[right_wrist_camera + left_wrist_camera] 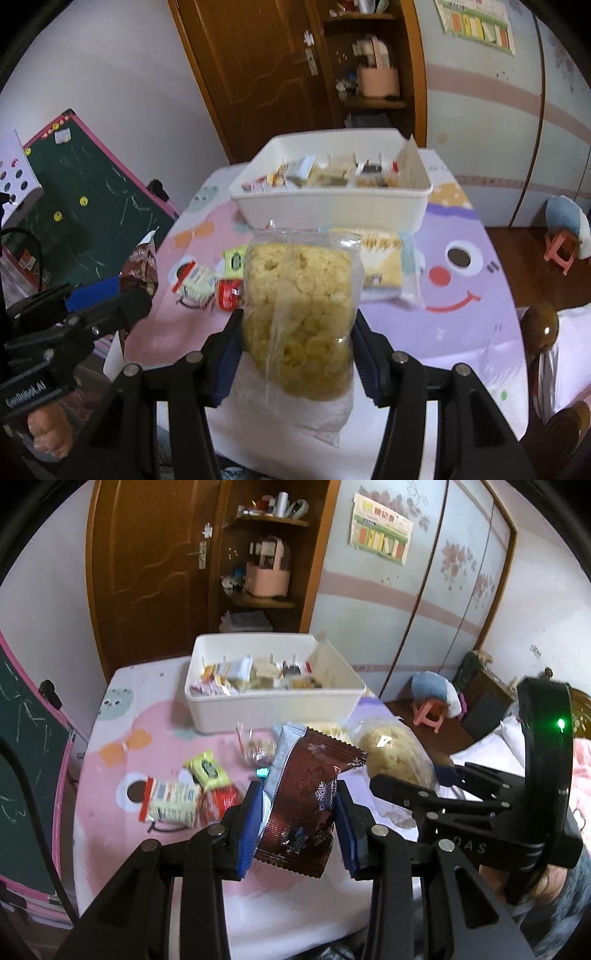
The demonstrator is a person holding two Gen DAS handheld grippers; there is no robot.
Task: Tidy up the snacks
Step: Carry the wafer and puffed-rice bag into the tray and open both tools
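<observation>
Left gripper (297, 819) clamps brown packet (306, 797) by its lower half, held above the table (110, 834). Right gripper (297, 354) clamps clear bag (299, 314) of yellow puffs, also aloft.

Risks: packet is pinched off-centre and tilted, so it may twist out. The bag's loose film may slide between the pads. The grippers are close together and may collide.

Bin (207, 709) lies ahead, already crowded, with an upright divider (328, 661). Loose snacks (173, 797) lie between.
</observation>
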